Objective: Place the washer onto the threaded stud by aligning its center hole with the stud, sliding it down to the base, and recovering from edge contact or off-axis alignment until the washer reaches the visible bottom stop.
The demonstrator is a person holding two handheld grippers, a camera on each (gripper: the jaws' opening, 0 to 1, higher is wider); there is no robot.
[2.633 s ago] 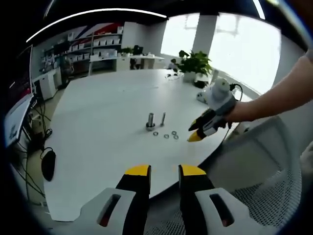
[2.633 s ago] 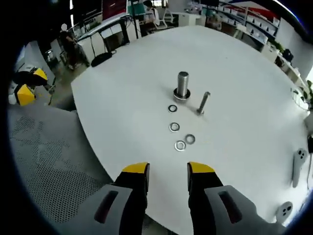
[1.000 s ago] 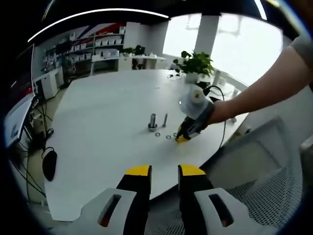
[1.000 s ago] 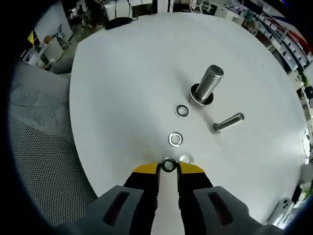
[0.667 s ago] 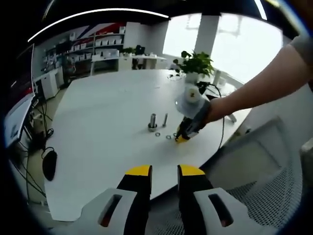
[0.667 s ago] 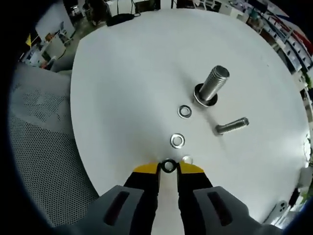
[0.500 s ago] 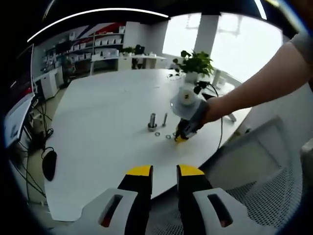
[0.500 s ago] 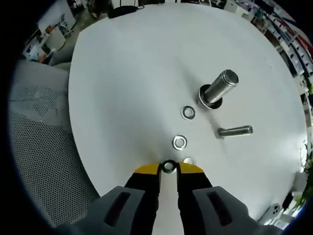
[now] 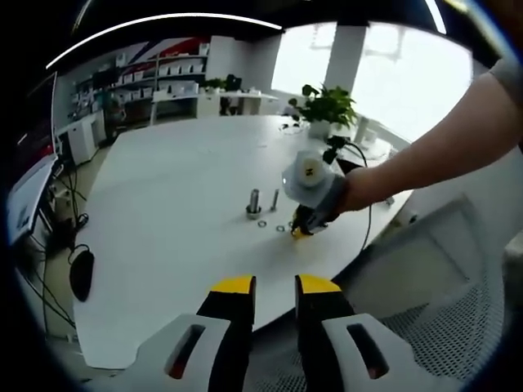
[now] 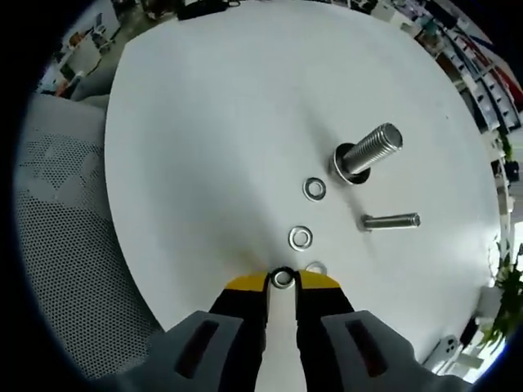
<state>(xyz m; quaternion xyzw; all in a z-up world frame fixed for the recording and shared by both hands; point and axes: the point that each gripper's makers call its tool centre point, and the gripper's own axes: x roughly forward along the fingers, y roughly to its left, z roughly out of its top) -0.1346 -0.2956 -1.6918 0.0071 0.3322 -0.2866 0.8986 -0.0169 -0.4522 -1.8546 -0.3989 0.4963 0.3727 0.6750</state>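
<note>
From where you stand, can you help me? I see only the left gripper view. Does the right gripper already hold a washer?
Observer: Yes. In the right gripper view, the right gripper is shut on a washer, pinched between its yellow tips.
Operator: Are other washers still loose?
Observer: Two lie flat on the table ahead, the nearer washer and the farther washer; a third one peeks beside the right tip.
Operator: Is the stud free?
Observer: The threaded stud has a ring at its base; a thinner bolt stands apart.
</note>
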